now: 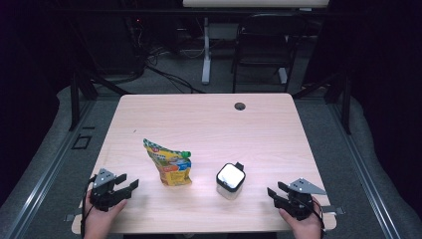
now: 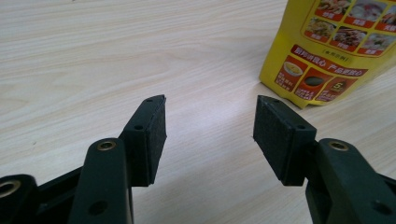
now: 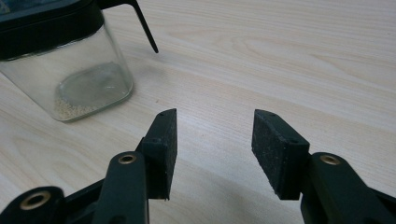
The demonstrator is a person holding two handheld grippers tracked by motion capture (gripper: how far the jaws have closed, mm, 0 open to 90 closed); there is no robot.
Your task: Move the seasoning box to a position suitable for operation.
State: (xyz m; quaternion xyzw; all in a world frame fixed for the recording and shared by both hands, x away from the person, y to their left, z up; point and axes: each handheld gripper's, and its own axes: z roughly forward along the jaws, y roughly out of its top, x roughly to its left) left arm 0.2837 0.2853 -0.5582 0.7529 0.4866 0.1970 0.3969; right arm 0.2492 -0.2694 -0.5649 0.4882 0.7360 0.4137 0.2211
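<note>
A yellow food pouch (image 1: 170, 164) with a green cap lies near the middle of the wooden table (image 1: 209, 124); its printed lower corner (image 2: 327, 51) shows in the left gripper view, ahead and to the right of the jaws. A clear glass jar (image 1: 231, 179) with a black-rimmed lid stands to the pouch's right; in the right gripper view the jar (image 3: 70, 70) holds a few grains at its bottom. My left gripper (image 1: 128, 183) rests open at the front left, nothing between its pads (image 2: 154, 135). My right gripper (image 1: 276, 189) stands open at the front right, apart from the jar.
A round cable hole (image 1: 240, 106) sits near the table's far edge. Beyond the table stand a dark chair (image 1: 263, 45) and a white table leg (image 1: 205, 50) among floor cables. Metal rails (image 1: 45, 169) run along both sides of the table.
</note>
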